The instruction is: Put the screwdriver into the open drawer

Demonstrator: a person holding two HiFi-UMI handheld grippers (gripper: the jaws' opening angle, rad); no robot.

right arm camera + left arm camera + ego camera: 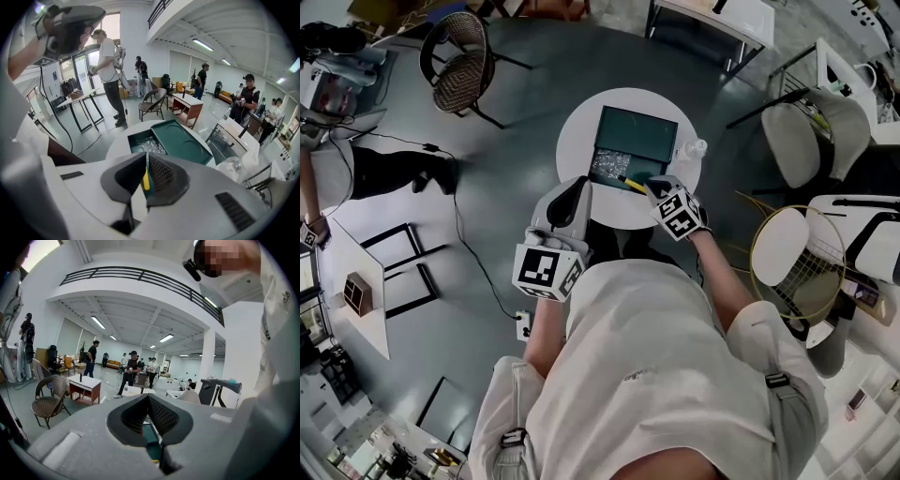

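Right now my right gripper [146, 174] is clamped on the yellow screwdriver [146, 182], shaft pointing forward over the open drawer [132, 140]. The drawer is pulled out of a green box [635, 136] on the round white table [577, 141] and has shiny clear stuff inside. I can't tell if the tip touches anything. My left gripper [149, 401] is held off to the left by the table edge, jaws together with nothing between them.

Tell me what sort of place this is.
Probably a big open-plan workspace or hall: a balcony railing runs overhead, ceiling strip lights hang above, and other people stand among small tables and wicker chairs.
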